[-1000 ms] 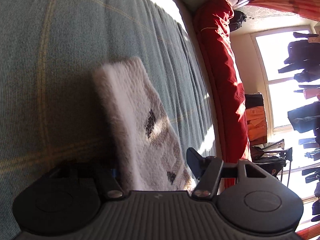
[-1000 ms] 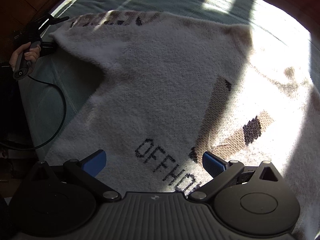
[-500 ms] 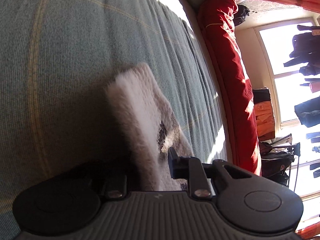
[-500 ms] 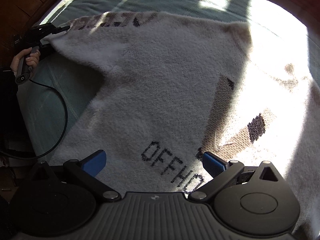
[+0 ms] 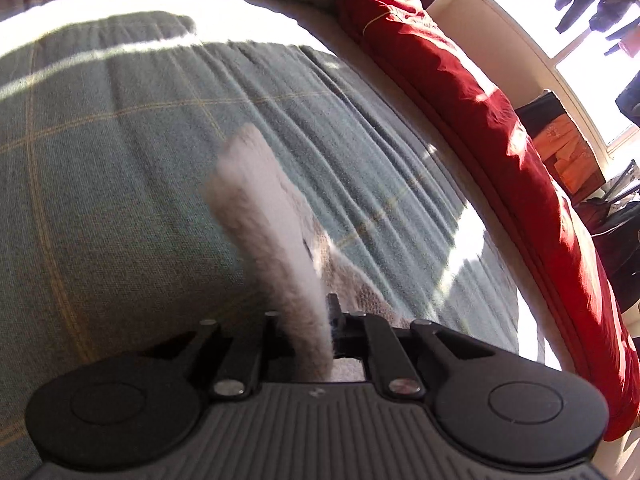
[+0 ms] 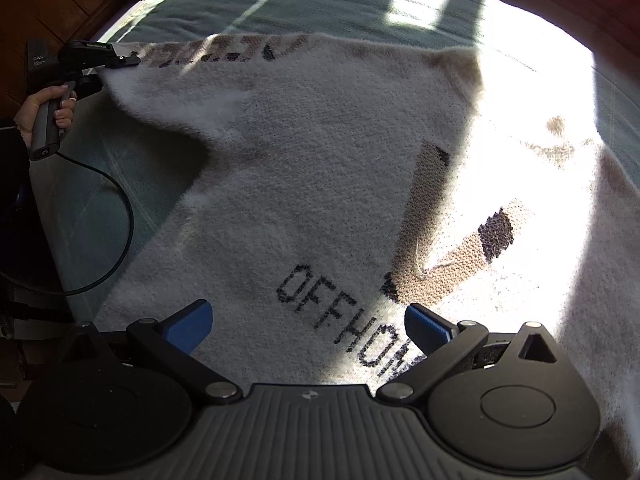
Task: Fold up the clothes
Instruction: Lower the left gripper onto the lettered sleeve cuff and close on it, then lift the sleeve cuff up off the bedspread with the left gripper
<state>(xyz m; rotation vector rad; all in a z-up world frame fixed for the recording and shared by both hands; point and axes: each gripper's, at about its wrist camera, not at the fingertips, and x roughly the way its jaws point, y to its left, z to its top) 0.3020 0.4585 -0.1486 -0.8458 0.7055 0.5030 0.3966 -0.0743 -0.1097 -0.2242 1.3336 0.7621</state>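
One bed point(image 5: 120, 200) under a green checked cover carries one white sweater point(image 6: 320, 184), its lower edge cut off by the frame. A red quilt point(image 5: 460, 92) runs along the bed's 3 o'clock side. The left claw point(image 5: 316, 320) pinches the sleeve point(image 5: 264, 220) at the sweater's 10 o'clock. The right claw point(image 6: 308, 322) hangs spread above the lettering, only partly readable.

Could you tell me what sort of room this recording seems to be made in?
Most likely a bedroom: a white sweater lies on a bed under a green checked blanket, with a red duvet alongside and a sunlit window behind.
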